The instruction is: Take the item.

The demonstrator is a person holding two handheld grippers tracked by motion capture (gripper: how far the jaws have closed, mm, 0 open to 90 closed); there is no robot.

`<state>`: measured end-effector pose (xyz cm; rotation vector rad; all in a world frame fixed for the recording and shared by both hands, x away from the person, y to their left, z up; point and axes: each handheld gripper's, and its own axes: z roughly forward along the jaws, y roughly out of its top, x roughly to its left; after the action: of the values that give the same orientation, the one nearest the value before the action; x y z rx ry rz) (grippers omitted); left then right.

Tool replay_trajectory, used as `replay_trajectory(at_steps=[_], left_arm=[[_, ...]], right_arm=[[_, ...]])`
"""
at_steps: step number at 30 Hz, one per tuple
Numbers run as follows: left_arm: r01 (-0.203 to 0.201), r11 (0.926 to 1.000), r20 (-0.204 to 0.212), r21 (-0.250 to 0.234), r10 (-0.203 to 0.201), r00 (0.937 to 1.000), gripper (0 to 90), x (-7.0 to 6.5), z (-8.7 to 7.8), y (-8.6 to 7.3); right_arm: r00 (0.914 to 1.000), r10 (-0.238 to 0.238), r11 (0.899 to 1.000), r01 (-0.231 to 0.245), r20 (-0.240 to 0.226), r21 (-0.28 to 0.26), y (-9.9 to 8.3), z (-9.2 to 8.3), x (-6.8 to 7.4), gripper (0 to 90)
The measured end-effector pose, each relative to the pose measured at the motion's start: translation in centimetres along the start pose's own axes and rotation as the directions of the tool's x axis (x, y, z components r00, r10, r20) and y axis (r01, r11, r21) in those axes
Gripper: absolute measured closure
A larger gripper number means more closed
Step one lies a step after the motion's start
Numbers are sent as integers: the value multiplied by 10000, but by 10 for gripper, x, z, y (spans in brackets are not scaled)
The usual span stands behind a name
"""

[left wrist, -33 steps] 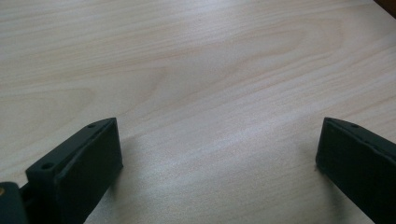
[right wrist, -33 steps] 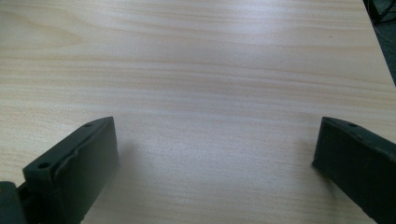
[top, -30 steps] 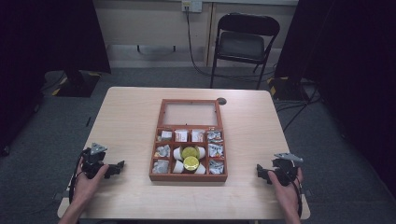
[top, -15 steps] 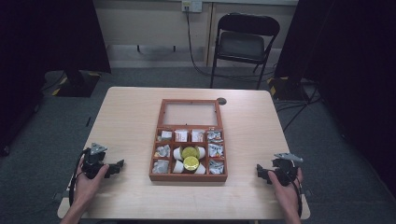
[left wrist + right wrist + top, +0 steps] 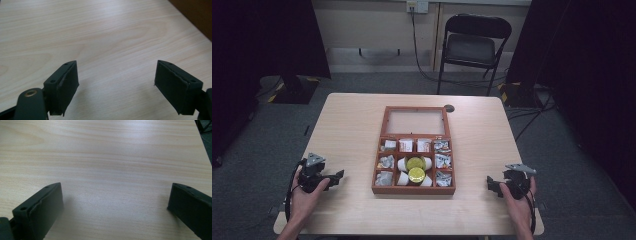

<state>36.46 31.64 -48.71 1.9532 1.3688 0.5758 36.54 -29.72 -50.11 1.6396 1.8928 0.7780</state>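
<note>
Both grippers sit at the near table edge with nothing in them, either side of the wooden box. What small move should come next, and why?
Probably bring the left gripper in toward the wooden box. Its jaws have just been closing on nothing, with bare table between them, and the right gripper is just as empty. The box's packets and two yellow-lidded cups lie untouched between them.

Pale wooden desk point(image 5: 352, 125) stood on grey carpeted floor point(image 5: 562, 165). Beyond its far edge, a black folding chair point(image 5: 474, 47) faced the desk, set against a cream wall point(image 5: 362, 25). A wall socket point(image 5: 417, 6) fed a cable running down to the floor. Black curtains point(image 5: 592, 60) hung left and right. Lighting dim, brightest on the desk.
</note>
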Motion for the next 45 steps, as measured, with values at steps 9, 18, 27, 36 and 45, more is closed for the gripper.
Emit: replay_trajectory(at_steps=[9,18,27,36,45], left_arm=[[-325,9992,551,-213,336,9979,189,-15,-3,7],[-520,9970,1084,-581,581,9924,191,-27,-11,16],[-1109,9899,1727,-878,1248,9770,192,-45,-19,30],[-1535,9829,2476,-1012,1743,9531,208,-60,-21,41],[-1337,9835,2990,-1217,1648,9399,208,-74,-19,59]], right_arm=[[9993,-279,9996,279,-240,-19,0,0,1,0],[9992,-292,9996,292,-267,-18,0,0,1,0],[9992,-290,9996,290,-268,-18,0,0,1,0],[9992,-289,9996,289,-266,-17,0,0,1,0],[9992,-295,9996,294,-263,-20,0,0,1,0]])
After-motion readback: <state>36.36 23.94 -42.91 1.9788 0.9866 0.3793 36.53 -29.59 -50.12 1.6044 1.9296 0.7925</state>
